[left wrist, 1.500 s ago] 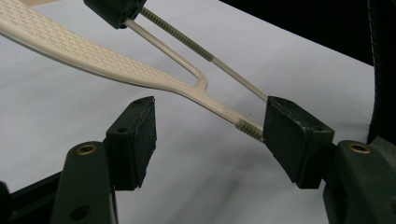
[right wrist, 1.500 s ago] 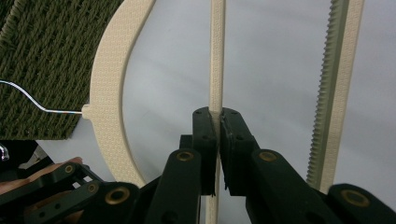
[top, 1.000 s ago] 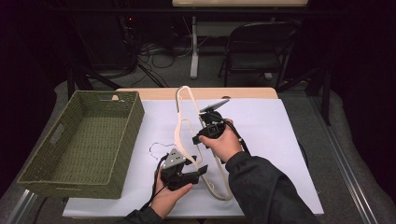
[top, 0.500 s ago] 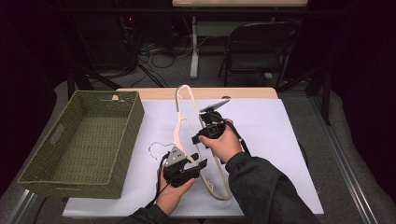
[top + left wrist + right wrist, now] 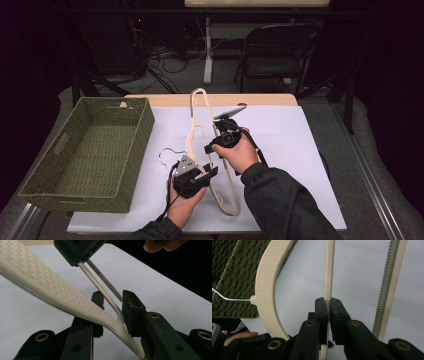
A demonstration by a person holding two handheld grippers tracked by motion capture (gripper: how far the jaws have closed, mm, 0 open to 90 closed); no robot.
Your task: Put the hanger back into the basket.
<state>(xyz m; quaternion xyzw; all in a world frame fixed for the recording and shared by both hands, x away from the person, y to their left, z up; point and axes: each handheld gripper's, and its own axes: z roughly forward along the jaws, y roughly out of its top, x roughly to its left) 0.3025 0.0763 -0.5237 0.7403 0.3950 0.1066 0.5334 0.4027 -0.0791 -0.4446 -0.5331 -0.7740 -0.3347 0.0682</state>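
The cream plastic hanger (image 5: 200,145) is lifted above the middle of the worktop (image 5: 300,150), beside the woven basket (image 5: 85,150). The right tongs (image 5: 328,305) are clenched on its thin bar. The left tongs (image 5: 112,305) have just been closing around the shoulder junction (pads not yet pressing). The person should finish this grip squarely before moving, so the hanger cannot twist.

Cream plastic hanger held above the worktop

The hanger (image 5: 200,145) is cream, textured, with a thin metal hook (image 5: 167,152) pointing toward the basket side; it stands tilted, one end high, its ridged lower bar (image 5: 389,287) running alongside a thinner bar.
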